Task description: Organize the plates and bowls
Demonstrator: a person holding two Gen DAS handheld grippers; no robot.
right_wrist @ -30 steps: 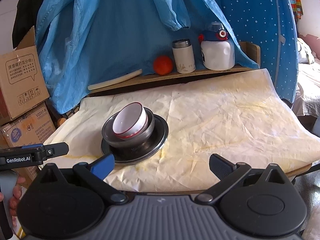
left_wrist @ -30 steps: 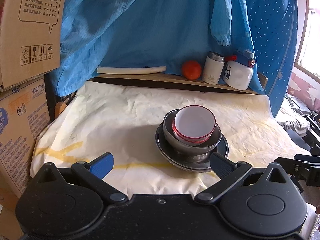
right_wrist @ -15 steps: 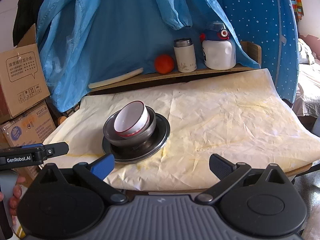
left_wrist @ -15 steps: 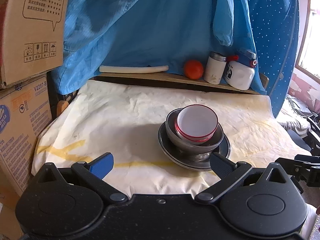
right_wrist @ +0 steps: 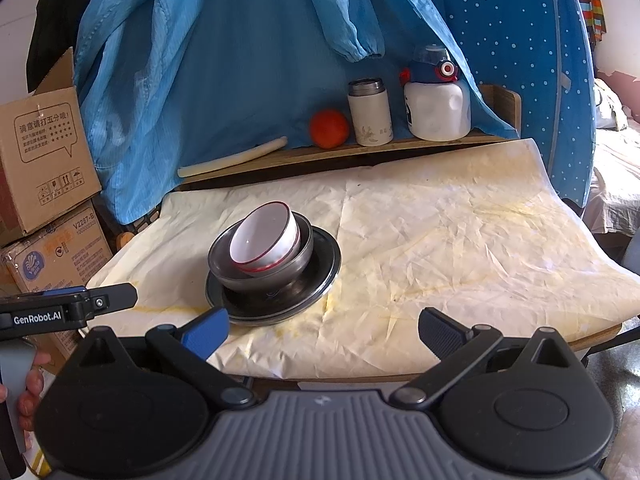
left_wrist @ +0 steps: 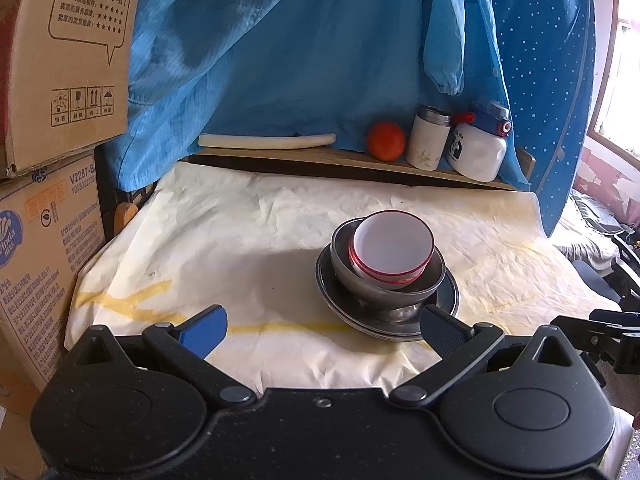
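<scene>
A white bowl with a red rim (left_wrist: 392,249) sits tilted inside a grey metal bowl (left_wrist: 384,284), and that bowl stands on a dark metal plate (left_wrist: 444,300); in the right wrist view the same stack shows as white bowl (right_wrist: 264,243), metal bowl (right_wrist: 280,268) and plate (right_wrist: 324,276). The stack rests on the table (left_wrist: 224,240), which is covered with crumpled cream paper with yellow stains, toward the near edge and closer to the left side than the right.

The left gripper (left_wrist: 322,330) hovers at the near edge just in front of the stack, its jaws spread wide and holding nothing; its right finger lies close before the plate's rim. The right gripper (right_wrist: 324,330) hangs off the near edge, to the right of the stack, jaws likewise spread apart and empty. The left gripper's body (right_wrist: 68,308) appears at the left of the right wrist view, with a person's hand (right_wrist: 28,384) on its handle.

Along the far edge runs a wooden ledge (left_wrist: 320,160) bearing a pale stick (left_wrist: 266,141), an orange (left_wrist: 386,141), a white flask (left_wrist: 430,144) and a white bottle with a blue cap (left_wrist: 478,146). Blue cloth (left_wrist: 300,48) hangs behind. Cardboard boxes (left_wrist: 52,120) are stacked beside the table's left edge.
</scene>
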